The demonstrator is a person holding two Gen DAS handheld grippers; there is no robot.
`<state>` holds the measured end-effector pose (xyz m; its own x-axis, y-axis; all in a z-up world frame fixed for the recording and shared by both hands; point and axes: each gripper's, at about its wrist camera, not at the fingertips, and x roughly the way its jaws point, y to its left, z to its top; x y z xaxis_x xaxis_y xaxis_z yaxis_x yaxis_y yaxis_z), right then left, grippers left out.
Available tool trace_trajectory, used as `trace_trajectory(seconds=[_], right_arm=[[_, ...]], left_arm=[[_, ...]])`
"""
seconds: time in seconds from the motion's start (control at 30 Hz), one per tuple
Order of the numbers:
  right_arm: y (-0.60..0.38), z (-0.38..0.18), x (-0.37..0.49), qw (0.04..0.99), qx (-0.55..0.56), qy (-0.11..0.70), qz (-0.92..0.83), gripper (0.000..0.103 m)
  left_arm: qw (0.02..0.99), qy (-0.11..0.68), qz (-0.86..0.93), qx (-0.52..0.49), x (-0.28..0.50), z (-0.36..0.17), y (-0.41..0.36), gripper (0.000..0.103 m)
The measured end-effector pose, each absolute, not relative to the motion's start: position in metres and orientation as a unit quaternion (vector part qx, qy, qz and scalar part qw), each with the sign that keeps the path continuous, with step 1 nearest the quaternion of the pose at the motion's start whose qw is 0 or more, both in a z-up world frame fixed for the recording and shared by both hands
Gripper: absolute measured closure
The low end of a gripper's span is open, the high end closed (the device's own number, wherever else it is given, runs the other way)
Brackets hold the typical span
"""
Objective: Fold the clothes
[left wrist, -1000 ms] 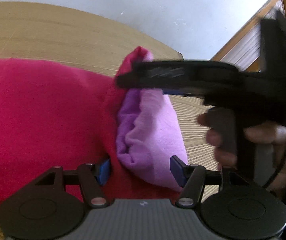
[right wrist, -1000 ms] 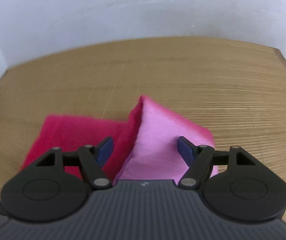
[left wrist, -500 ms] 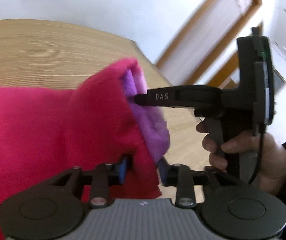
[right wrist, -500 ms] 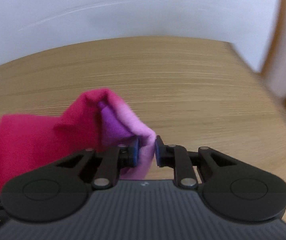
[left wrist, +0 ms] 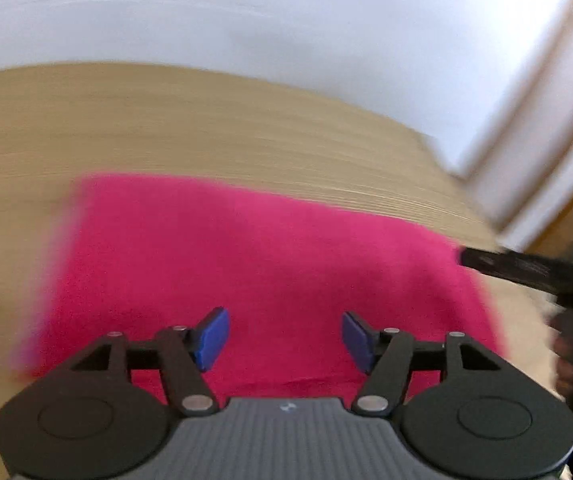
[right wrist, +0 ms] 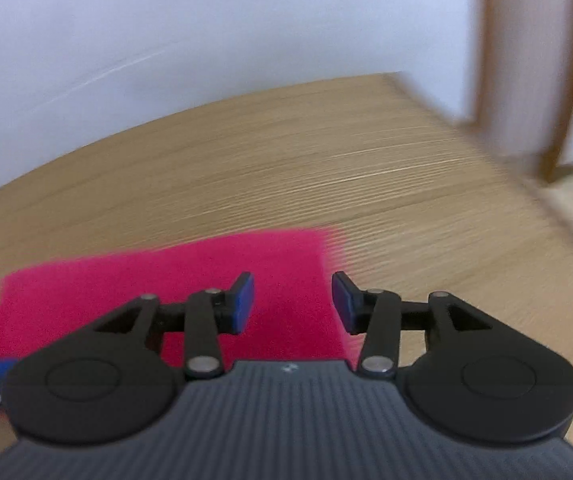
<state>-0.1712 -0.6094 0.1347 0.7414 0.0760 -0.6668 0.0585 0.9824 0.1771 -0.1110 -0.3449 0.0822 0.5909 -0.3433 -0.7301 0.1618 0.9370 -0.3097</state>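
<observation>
Table: a pale wooden table (left wrist: 206, 128) filled most of both views, its grain smeared by motion blur, a white wall (left wrist: 286, 20) behind it.
Door frame: brown wooden trim (right wrist: 490, 40) stood past the table's far right corner in the right wrist view.
Cloth: the pink cloth (left wrist: 246, 260) lay flat on the table, spread out just ahead of both my tongs, one folded edge showing along its near side in the left wrist view; its right edge (right wrist: 326, 264) ran just beyond my right tong's fingers.
Left tong: my left gripper (left wrist: 284, 336) hung over the cloth's near part, jaws opening and standing wide, the blue pads (left wrist: 212, 336) clear of the fabric, with only flat cloth seen below the gap.
Right tong: my right gripper (right wrist: 292, 304) was tilted down over the cloth's right end, jaws opening and about half apart, nothing pinched between the blue pads (right wrist: 242, 304).
Right tong from the left: its black finger (left wrist: 526, 270) reached in from the right edge, its tip at the cloth's right corner; whether it touched I could not tell.
Hand: my fingers (left wrist: 566, 360) showed blurred around the handle at that edge.
</observation>
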Motion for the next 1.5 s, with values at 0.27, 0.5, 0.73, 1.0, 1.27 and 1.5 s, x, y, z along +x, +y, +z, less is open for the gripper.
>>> trace_trajectory(seconds=[0.27, 0.5, 0.73, 1.0, 1.27, 1.5], right_arm=[[-0.423, 0.132, -0.092, 0.865, 0.034, 0.426, 0.264, 0.057], [-0.333, 0.115, -0.041, 0.832, -0.010, 0.514, 0.206, 0.025], [-0.310, 0.102, -0.027, 0.835, -0.033, 0.530, 0.141, 0.018], [-0.261, 0.072, -0.024, 0.814, -0.128, 0.555, 0.113, 0.011], [-0.281, 0.084, -0.022, 0.825, -0.117, 0.539, 0.128, 0.084], [-0.366, 0.113, -0.028, 0.842, 0.064, 0.501, 0.187, 0.088]], left_arm=[[0.867, 0.439, -0.093, -0.217, -0.112, 0.037, -0.236, 0.036], [0.858, 0.442, -0.136, -0.225, -0.102, 0.021, -0.227, 0.034], [0.860, 0.438, -0.134, -0.225, -0.110, 0.026, -0.199, 0.032], [0.864, 0.451, -0.165, -0.152, -0.088, 0.011, -0.225, 0.020], [0.810, 0.478, -0.244, -0.237, -0.064, -0.011, -0.227, 0.085], [0.839, 0.435, -0.283, -0.163, -0.066, 0.035, -0.263, 0.086]])
